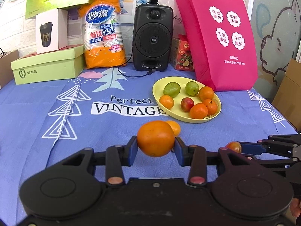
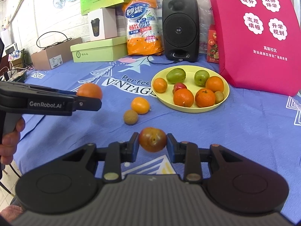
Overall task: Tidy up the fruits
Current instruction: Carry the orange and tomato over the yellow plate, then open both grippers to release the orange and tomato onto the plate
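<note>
My left gripper (image 1: 156,146) is shut on a large orange (image 1: 155,138), held above the blue cloth; the same orange (image 2: 90,91) shows at the left of the right wrist view. My right gripper (image 2: 152,143) is shut on a small red-brown fruit (image 2: 152,139), also seen at the right edge as a reddish fruit (image 1: 234,146). A yellow plate (image 2: 191,108) ahead holds several oranges, two green fruits (image 2: 175,75), a red fruit and a kiwi. On the cloth lie a loose orange (image 2: 140,105) and a small brown fruit (image 2: 130,117).
Behind the plate stand a black speaker (image 1: 152,37) with its cable, a pink tote bag (image 1: 222,43), a pack of paper cups (image 1: 104,35) and green boxes (image 1: 47,66). A cardboard box (image 2: 54,56) sits at the table's far left. A hand (image 2: 9,141) grips the left tool.
</note>
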The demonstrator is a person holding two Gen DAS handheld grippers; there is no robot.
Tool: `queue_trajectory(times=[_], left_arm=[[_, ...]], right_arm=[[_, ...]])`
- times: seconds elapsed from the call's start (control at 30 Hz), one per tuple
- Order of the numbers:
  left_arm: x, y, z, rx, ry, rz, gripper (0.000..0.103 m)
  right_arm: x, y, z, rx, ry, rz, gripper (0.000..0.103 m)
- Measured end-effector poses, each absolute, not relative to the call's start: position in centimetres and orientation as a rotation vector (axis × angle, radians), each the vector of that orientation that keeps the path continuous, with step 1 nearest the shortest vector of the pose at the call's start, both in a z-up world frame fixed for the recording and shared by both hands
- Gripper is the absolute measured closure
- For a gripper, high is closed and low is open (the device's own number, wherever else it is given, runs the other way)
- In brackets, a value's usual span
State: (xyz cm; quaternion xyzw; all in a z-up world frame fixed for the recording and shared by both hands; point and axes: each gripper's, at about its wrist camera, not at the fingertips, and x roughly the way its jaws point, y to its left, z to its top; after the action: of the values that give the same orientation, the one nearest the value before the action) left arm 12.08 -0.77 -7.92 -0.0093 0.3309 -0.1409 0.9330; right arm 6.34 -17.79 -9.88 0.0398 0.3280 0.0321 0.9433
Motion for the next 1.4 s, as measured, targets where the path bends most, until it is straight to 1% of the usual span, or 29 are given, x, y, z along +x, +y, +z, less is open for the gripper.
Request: queue_trajectory(times=[0.6, 1.13, 1.4], left_arm=[[18.0, -4.6, -6.9, 0.04, 0.647, -0.344, 0.063], [25.7, -7.5, -6.4, 0.052, 0.659, -0.369, 0.063], [29.4, -8.5, -7.5, 0.035, 0.704, -0.366, 0.063]], right_arm=[[9.8, -20.4, -8.3, 0.057, 0.626, 0.03, 0.073], [17.4, -23.8, -7.5, 0.018, 0.622, -0.013, 0.073], [20.4, -24.5, -8.3, 0.007, 0.64, -0.028, 0.073]])
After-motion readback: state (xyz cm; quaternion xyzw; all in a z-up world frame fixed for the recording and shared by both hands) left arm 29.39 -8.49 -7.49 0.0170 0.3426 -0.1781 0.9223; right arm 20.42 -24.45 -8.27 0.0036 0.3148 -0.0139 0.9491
